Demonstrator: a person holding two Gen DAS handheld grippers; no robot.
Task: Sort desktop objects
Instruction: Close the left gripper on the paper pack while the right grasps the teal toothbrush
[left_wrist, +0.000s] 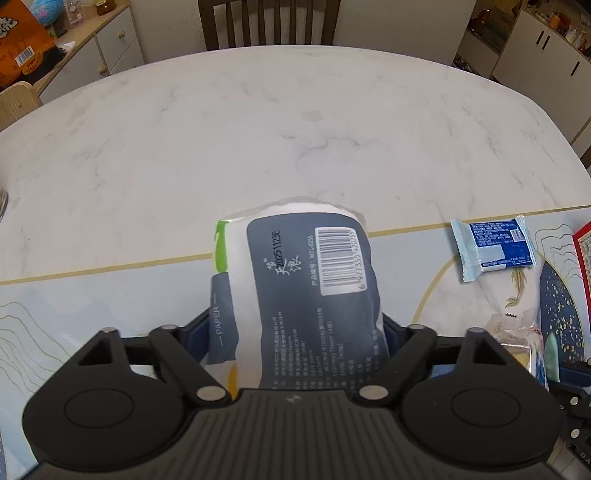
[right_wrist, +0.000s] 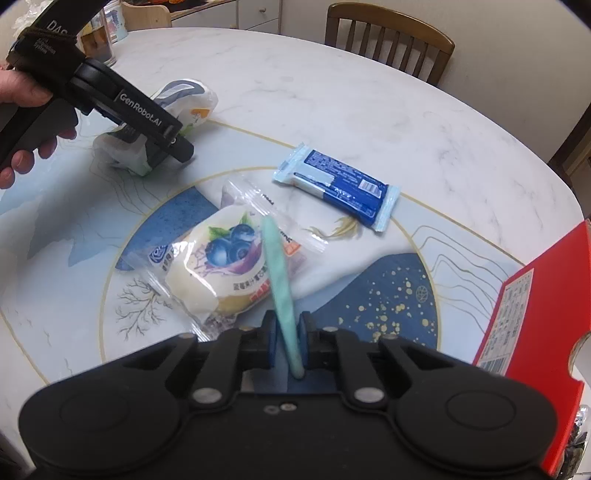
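My left gripper (left_wrist: 295, 332) is shut on a tissue pack (left_wrist: 306, 280), dark blue and white with a barcode, held over the far left part of the placemat (left_wrist: 74, 295). The right wrist view shows that gripper (right_wrist: 159, 147) squeezing the pack (right_wrist: 184, 99). My right gripper (right_wrist: 290, 332) is shut on a slim mint-green stick (right_wrist: 279, 269), which points forward over a blueberry bread packet (right_wrist: 225, 266). A blue wafer packet (right_wrist: 340, 184) lies beyond it and also shows in the left wrist view (left_wrist: 493, 245).
A red box (right_wrist: 528, 314) lies at the right edge of the mat. The round marble table (left_wrist: 258, 140) has a wooden chair (right_wrist: 388, 40) behind it. A glass cup (right_wrist: 101, 40) stands at the far left. Cabinets line the walls.
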